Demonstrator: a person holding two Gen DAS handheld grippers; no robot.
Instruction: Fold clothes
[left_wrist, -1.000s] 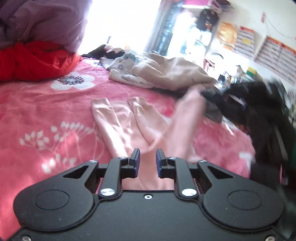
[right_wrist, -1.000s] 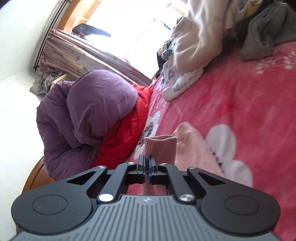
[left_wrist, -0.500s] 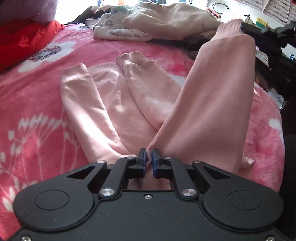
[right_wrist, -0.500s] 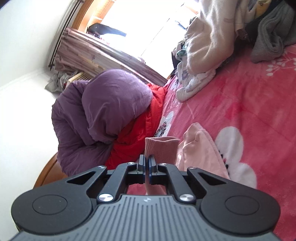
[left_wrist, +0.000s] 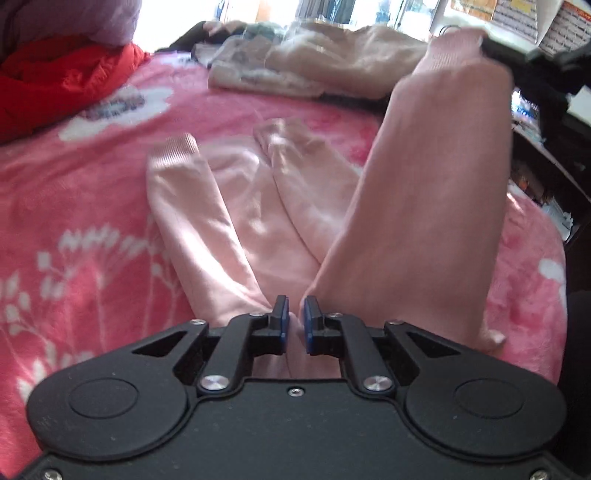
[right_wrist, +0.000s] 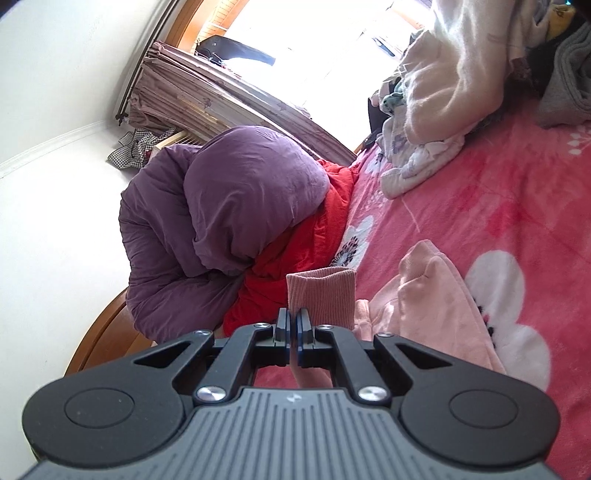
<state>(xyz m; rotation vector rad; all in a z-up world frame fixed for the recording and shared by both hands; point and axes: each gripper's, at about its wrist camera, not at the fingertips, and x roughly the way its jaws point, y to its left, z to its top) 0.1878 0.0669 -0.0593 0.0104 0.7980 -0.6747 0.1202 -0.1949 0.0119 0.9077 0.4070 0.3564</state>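
Left gripper (left_wrist: 294, 325) clamped on pink fabric at the near end of the pink garment (left_wrist: 236, 206); cloth pinched between blue pads (left_wrist: 283, 325). Ahead and to the right, one sleeve (left_wrist: 432, 192) lifted, rising to its ribbed cuff (right_wrist: 320, 295), gripped by the right gripper (right_wrist: 294, 332), jaws pressed tight on the cuff's edge. Ahead and to the left, other sleeves or legs lying flat on the pink floral blanket (left_wrist: 74, 206). Farther off, beige clothes pile (left_wrist: 332, 62) beyond the garment. Far left, red bedding (left_wrist: 62, 77) under a purple quilt (right_wrist: 229, 206). Right of the right gripper, more pink garment folds on the blanket.
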